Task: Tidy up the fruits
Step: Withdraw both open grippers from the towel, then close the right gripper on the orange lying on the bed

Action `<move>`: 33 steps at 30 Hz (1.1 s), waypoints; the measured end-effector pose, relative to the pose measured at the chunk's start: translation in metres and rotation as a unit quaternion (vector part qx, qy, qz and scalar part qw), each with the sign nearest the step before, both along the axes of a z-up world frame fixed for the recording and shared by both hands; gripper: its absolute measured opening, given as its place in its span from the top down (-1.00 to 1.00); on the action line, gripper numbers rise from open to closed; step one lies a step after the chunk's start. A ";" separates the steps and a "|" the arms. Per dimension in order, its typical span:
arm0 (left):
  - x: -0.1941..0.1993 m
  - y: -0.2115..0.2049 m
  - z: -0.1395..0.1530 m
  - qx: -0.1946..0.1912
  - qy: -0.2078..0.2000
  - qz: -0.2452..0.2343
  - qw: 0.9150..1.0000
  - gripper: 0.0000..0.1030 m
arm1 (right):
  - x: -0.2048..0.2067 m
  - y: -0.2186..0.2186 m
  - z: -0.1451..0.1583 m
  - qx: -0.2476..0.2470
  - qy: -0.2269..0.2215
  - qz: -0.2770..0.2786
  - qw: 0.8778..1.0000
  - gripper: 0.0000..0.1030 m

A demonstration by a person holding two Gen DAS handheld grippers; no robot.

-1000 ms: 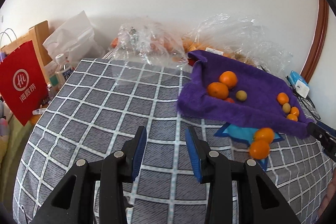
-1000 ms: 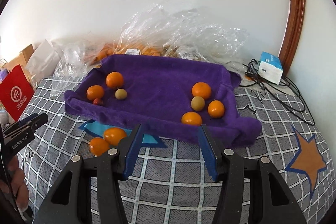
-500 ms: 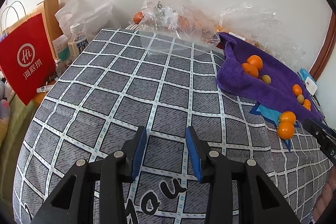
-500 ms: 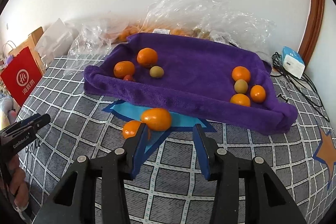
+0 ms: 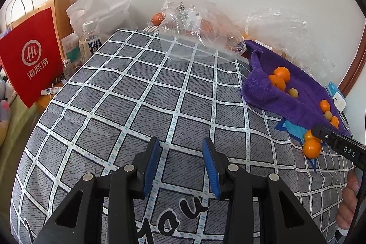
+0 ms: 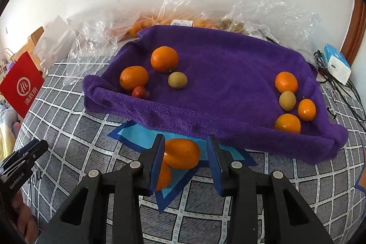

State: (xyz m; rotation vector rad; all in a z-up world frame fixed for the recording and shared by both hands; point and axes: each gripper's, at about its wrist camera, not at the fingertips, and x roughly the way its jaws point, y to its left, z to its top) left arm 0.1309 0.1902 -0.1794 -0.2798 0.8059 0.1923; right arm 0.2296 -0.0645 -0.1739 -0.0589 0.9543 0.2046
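Red paper bag (image 5: 32, 54) sits at my far left, about nine o'clock in the left wrist view, with a water bottle (image 5: 90, 41) just beside it. My left gripper (image 5: 180, 161) hangs over the grey checked cloth (image 5: 137, 93), its blue pads apart and nothing between them. A clear plastic bag (image 5: 199, 28) lies at twelve o'clock, and the purple towel (image 5: 270, 93) with its fruit runs off toward two o'clock.

In the right wrist view, my right gripper (image 6: 186, 160) stands spread around an orange (image 6: 181, 153) that rests on a blue star patch (image 6: 141, 136), just in front of the towel's near edge. The pads flank it; I cannot tell whether the left one touches. A second orange (image 6: 163, 176) lies against it at seven o'clock, partly hidden by the left pad. On the towel, two oranges, a yellow-green fruit (image 6: 177, 80) and a small red fruit (image 6: 139, 91) cluster at eleven o'clock. At two o'clock are three oranges and another yellow-green one. A white and blue box (image 6: 337, 64) sits at far right.
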 end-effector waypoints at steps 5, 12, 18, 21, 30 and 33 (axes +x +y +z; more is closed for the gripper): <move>0.000 0.002 -0.001 -0.007 0.000 0.004 1.000 0.28 | 0.009 -0.001 -0.006 0.024 0.021 0.009 0.999 0.15; 0.002 0.001 -0.001 -0.006 0.001 0.003 1.000 0.26 | 0.005 -0.005 -0.011 0.031 0.018 0.018 0.999 0.21; 0.002 0.001 -0.001 -0.006 0.002 0.001 1.000 0.24 | -0.011 -0.033 0.000 0.008 -0.002 -0.019 1.000 0.21; 0.003 -0.001 -0.001 -0.004 0.002 -0.004 1.000 0.22 | -0.023 -0.052 0.002 -0.006 -0.010 -0.038 0.999 0.20; 0.003 -0.004 -0.002 -0.001 0.006 -0.013 1.000 0.13 | -0.047 -0.081 -0.008 -0.016 -0.015 -0.043 0.999 0.20; 0.003 -0.004 -0.002 0.001 0.007 -0.015 1.000 0.10 | -0.047 -0.079 -0.014 -0.023 -0.005 -0.040 0.999 0.20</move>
